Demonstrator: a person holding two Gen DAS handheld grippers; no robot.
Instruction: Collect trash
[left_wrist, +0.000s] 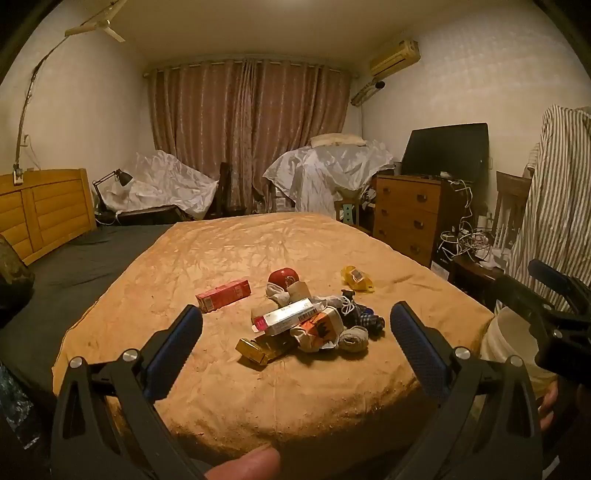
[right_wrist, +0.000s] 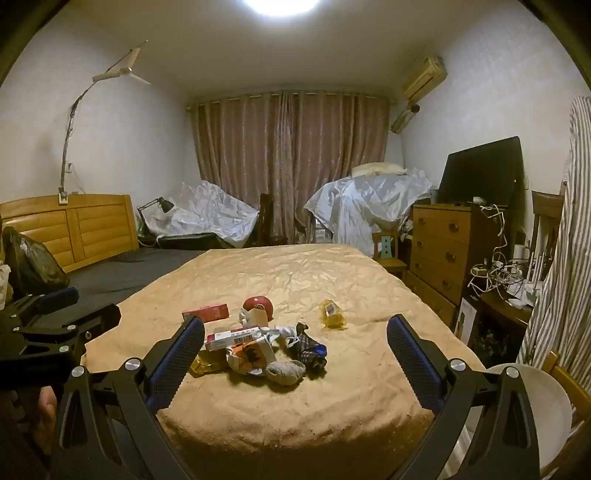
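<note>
Tan, crinkled fabric covers the bed (left_wrist: 229, 251), the largest thing in both views, and everything below is placed by the pile of trash (left_wrist: 306, 325) near its front edge. The pile is a heap of cartons, rolled socks and dark cloth, with a white barcode box (left_wrist: 290, 315) lying on top. Just behind the pile sits a red round thing (left_wrist: 282, 277); behind and to its left a red carton (left_wrist: 223, 294) lies apart on the cover; behind and to its right lies a yellow wrapper (left_wrist: 356, 278). Right of the pile, off the bed's corner, stands a white bucket (right_wrist: 543, 402).

The left hand-held gripper (left_wrist: 295, 332) hangs in front of the pile with its blue pads spread wide, nothing between them and nothing touched. The right hand-held gripper (right_wrist: 295, 349) is likewise spread wide and empty, short of the pile, which shows between its fingers.
</note>
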